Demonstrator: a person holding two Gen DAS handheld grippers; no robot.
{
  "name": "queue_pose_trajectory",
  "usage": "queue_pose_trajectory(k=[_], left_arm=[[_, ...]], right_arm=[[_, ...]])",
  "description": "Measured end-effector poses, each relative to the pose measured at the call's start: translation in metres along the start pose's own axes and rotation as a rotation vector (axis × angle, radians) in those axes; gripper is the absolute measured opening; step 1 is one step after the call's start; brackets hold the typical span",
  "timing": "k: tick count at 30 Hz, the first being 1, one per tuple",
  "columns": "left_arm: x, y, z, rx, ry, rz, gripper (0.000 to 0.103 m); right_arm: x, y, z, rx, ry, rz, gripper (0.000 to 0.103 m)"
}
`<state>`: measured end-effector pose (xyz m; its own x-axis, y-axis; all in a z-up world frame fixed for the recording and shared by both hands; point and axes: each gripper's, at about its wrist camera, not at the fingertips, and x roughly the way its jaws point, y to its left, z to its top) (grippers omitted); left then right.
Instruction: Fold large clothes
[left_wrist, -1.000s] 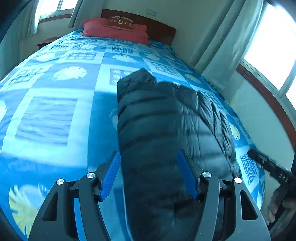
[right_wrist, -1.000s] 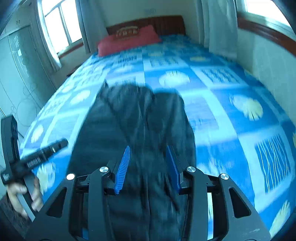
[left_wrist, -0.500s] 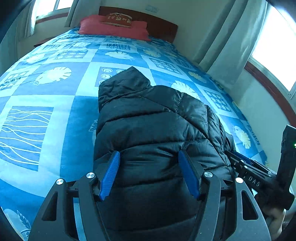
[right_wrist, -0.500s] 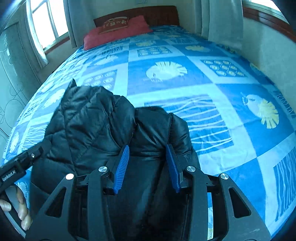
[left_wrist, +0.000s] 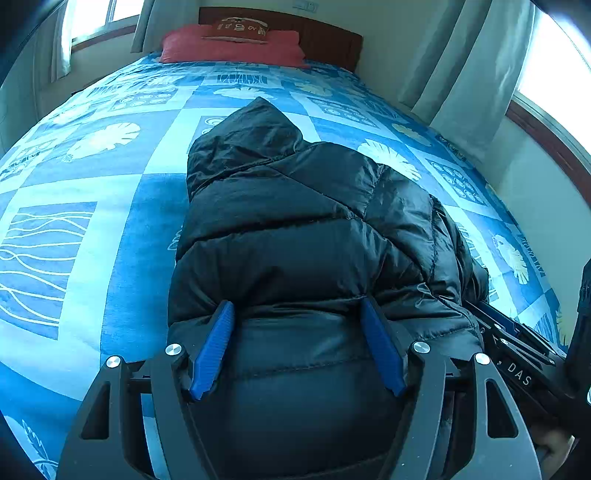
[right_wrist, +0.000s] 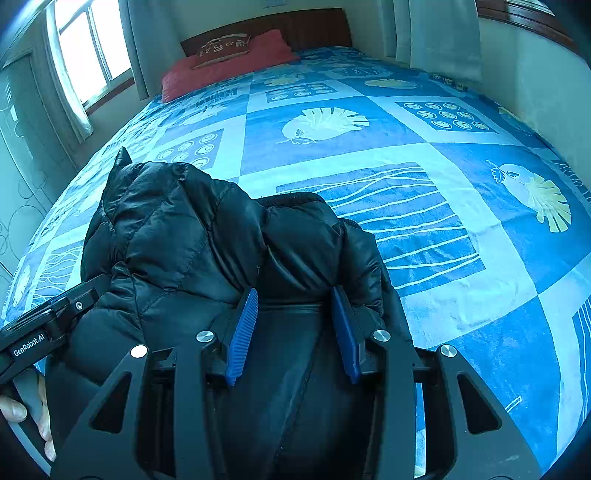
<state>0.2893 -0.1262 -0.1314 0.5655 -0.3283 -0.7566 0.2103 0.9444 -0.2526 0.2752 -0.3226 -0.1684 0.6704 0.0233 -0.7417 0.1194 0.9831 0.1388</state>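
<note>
Black quilted puffer jacket (left_wrist: 295, 236) is laid lengthwise on the near part of the blue patterned bedspread (left_wrist: 92, 192), hood far, near hem bracketed by left gripper (left_wrist: 297, 350) and right gripper (right_wrist: 295, 328), both spread wide, grip not confirmable, apparently for flattening before folding.

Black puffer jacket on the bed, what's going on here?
A person with a handheld gripper in each hand is folding a black hooded puffer jacket on a bed with a blue patterned bedspread. The jacket lies bunched lengthwise, hood pointing toward the red pillows. Both the left gripper and the right gripper have their jaws spread over the near end of the jacket. Whether the pads actually grip fabric cannot be told.
</note>
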Motion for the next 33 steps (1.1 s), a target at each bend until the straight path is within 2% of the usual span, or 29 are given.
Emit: queue_pose_trajectory(k=[16,27,29,33], left_arm=[[0.01,-0.002,-0.003,0.006,-0.008,0.016,0.07],[0.001,-0.005,-0.002,0.024,-0.026,0.036,0.071],[-0.005,-0.003,-0.003,0.023,-0.036,0.032,0.072],[-0.019,0.003,-0.001,0.013,-0.047,0.016,0.074]], right_arm=[[0.006,0.0,-0.005,0.005,-0.027,-0.014,0.04],[-0.014,0.012,-0.003,-0.047,-0.063,-0.067,0.041],[-0.021,0.014,-0.004,-0.048,-0.076,-0.073,0.043],[-0.037,0.014,-0.007,-0.041,-0.098,-0.075,0.055]])
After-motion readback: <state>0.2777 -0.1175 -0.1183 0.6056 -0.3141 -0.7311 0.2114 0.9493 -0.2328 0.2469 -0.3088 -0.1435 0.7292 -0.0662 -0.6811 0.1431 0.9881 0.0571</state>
